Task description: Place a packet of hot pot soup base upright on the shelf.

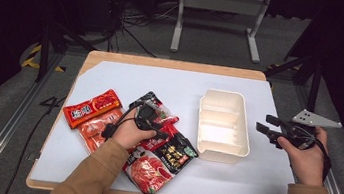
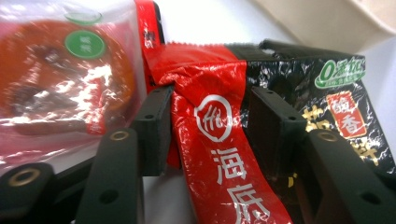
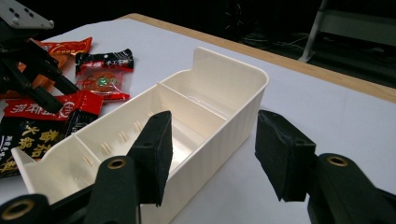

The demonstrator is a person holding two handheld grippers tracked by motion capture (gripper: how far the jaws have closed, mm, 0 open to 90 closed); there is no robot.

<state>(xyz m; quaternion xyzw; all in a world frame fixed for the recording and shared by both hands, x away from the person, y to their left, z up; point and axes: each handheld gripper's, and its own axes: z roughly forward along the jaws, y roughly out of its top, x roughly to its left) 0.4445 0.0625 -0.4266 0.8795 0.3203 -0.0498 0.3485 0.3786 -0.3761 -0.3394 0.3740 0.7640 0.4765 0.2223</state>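
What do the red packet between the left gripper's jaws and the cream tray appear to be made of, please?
The red packet looks like thin glossy plastic film: it crinkles and throws bright glare where the left gripper pinches it. The cream tray seems rigid moulded plastic, semi-matte, with thin dividers and a ribbed outer wall.

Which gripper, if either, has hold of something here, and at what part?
The left gripper pinches the red sauce packet across its narrow width, near its upper end. The right gripper holds nothing.

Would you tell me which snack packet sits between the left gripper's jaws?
The red strip-shaped packet with white characters; the left gripper straddles it, the others lie beside.
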